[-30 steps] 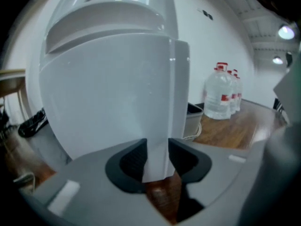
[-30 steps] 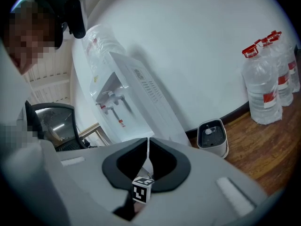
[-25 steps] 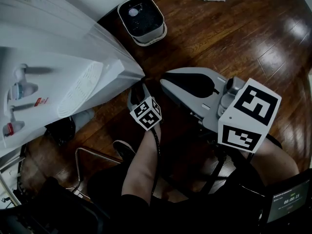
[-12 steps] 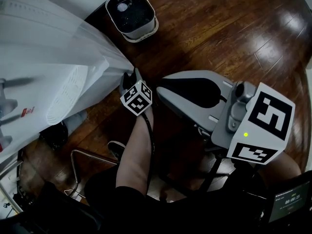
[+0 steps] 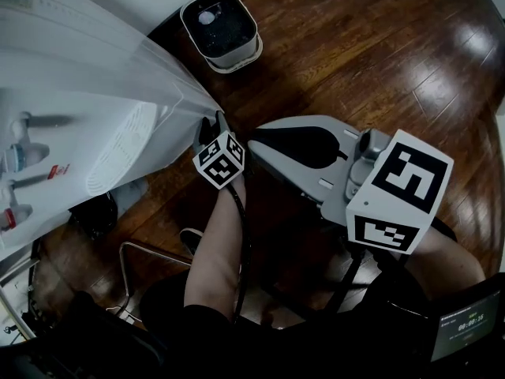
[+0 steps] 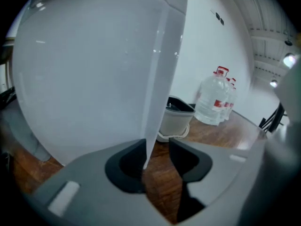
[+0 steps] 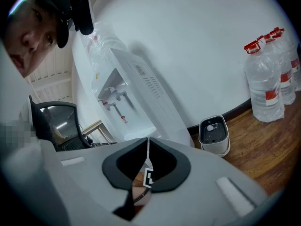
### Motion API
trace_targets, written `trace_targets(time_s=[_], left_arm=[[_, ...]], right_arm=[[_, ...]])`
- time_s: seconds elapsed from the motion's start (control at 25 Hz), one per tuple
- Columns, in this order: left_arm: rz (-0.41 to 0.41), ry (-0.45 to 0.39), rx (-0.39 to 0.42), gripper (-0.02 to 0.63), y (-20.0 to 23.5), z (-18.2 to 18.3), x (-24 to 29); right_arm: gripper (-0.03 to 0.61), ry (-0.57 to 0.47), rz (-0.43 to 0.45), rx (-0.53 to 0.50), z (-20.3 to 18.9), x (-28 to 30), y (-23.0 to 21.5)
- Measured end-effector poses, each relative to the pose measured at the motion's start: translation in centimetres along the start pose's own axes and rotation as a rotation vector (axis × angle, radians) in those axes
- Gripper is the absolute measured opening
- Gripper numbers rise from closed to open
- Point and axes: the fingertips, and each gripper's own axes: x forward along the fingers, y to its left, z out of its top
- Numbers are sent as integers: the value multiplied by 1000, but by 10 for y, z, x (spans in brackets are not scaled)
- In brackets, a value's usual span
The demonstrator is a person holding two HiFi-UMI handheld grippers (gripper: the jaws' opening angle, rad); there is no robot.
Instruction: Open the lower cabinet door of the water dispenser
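A dark wooden floor (image 5: 355,69) is shining across the room and running up to a white wall (image 7: 202,46); the water dispenser (image 5: 95,109) is standing at the left of the head view; a small white pail (image 5: 221,30) with a dark top is sitting on the floor just beyond its corner; water bottles (image 7: 270,79) are standing along the wall farther off.

The left tongs (image 5: 211,126) are reaching down to the dispenser's low corner, with the bare forearm (image 5: 215,243) stretching out behind them; their jaws are standing apart, and the free edge of the lower cabinet door (image 6: 94,79) is passing between them, close against one pad and clear of the other. The right tongs (image 5: 254,136) are hovering just beside the left ones, pointing nearly level, with the jaws pressed together on nothing.

The left edge of the head view is cutting off the dispenser's far side; whether the door is standing ajar is hard to tell; the hands themselves are hiding beneath the tongs' bodies.
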Motion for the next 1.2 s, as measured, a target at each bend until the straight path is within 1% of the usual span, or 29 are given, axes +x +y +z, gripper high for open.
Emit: trace_targets(time_s=[0.12, 0.28, 0.36, 0.4, 0.48, 0.6, 0.68, 0.72, 0.76, 0.84, 0.96, 1.04, 1.12, 1.2], left_arm=[[-32, -9, -25, 172, -5, 4, -36], [-108, -22, -17, 172, -17, 19, -99], [-154, -24, -9, 172, -24, 34, -131], [-177, -38, -4, 172, -27, 47, -148], [-217, -102, 7, 172, -27, 83, -185], [-257, -227, 18, 172, -16, 138, -247], [-273, -311, 33, 172, -6, 163, -285], [-279, -348, 47, 172, -2, 170, -300], [-284, -377, 67, 172, -1, 173, -311], [-289, -406, 101, 172, -2, 169, -324], [-306, -408, 91, 172, -7, 159, -337], [-330, -425, 98, 171, -16, 158, -349], [-350, -438, 133, 170, -26, 160, -363], [-376, -441, 153, 170, -35, 159, -373]], right_arm=[[15, -4, -54, -39, 0, 7, -5], [15, -10, -135, -66, -5, 16, -8], [15, -20, -177, -78, -8, 17, -7], [15, -31, -196, -86, -8, 17, -7], [15, -64, -229, -101, -4, 18, -9], [15, -101, -265, -132, -3, 18, -2], [16, -110, -279, -183, -12, 19, 11], [17, -112, -281, -203, -20, 19, 19], [16, -115, -278, -209, -28, 17, 26], [17, -125, -265, -173, -45, 12, 37], [17, -155, -227, -86, -62, 3, 56], [17, -199, -209, -57, -65, -2, 69], [17, -246, -197, -42, -65, -6, 82], [17, -272, -189, -68, -65, -7, 93]])
